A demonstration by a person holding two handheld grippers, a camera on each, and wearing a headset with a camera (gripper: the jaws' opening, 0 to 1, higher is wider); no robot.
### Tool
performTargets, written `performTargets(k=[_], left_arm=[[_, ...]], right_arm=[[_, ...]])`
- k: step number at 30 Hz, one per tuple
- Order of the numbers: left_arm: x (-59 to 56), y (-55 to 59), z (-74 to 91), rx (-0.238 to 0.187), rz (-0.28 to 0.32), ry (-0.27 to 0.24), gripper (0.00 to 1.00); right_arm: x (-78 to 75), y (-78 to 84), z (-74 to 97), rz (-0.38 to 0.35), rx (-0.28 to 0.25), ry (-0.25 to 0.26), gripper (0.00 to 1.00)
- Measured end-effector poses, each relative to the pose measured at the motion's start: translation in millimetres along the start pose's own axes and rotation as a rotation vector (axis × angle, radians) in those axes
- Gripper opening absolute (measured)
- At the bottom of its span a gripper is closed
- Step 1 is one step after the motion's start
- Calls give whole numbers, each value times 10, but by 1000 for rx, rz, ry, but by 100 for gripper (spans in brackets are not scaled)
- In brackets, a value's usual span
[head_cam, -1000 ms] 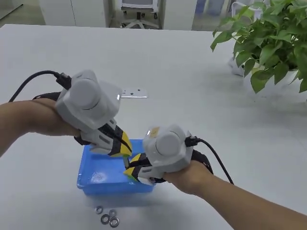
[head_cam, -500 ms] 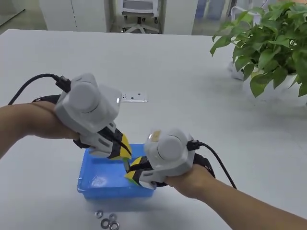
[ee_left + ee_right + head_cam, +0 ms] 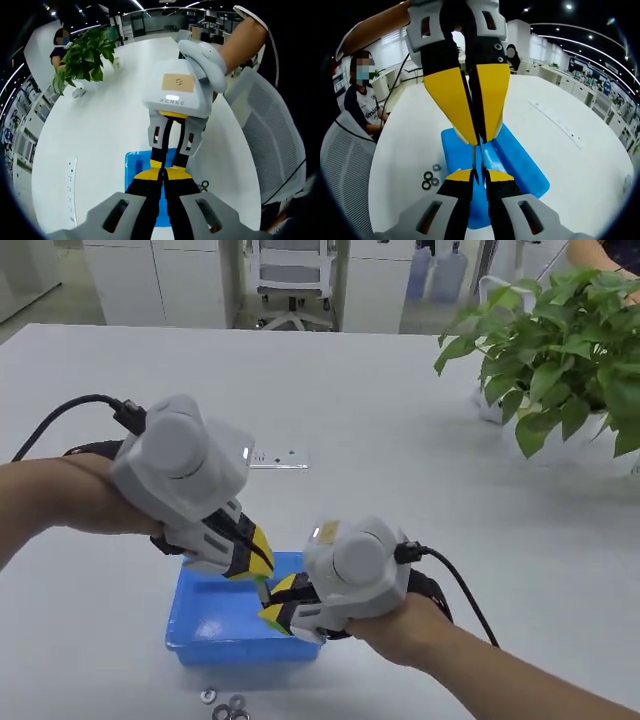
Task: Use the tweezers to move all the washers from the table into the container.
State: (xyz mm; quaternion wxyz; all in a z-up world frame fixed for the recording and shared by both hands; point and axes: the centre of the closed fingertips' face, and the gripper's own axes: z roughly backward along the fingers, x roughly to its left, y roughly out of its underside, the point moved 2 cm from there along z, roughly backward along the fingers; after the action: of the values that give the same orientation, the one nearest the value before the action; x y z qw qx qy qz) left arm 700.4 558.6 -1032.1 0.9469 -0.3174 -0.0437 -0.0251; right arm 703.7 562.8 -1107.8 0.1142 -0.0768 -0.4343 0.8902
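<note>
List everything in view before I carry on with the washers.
washers: about four, silver, on the table beside the container
container: one, blue, under the gripper tips
tweezers: one, dark, between the left gripper's jaws
plant: one, green, table's far right
strip: one, white, flat beyond the grippers
chair: one, white, behind the table
table: one, white
left gripper: grey, yellow-tipped, shut on the tweezers
right gripper: same colours, tips meeting the left's; grip unclear
left hand, right hand: one holding each gripper
</note>
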Motion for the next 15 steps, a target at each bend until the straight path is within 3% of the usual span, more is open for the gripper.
performTargets(k=[15], left_arm=[[-215,-60,160,17,-12,-22,5]], right_arm=[[212,-121,99,35,-20,5,11]])
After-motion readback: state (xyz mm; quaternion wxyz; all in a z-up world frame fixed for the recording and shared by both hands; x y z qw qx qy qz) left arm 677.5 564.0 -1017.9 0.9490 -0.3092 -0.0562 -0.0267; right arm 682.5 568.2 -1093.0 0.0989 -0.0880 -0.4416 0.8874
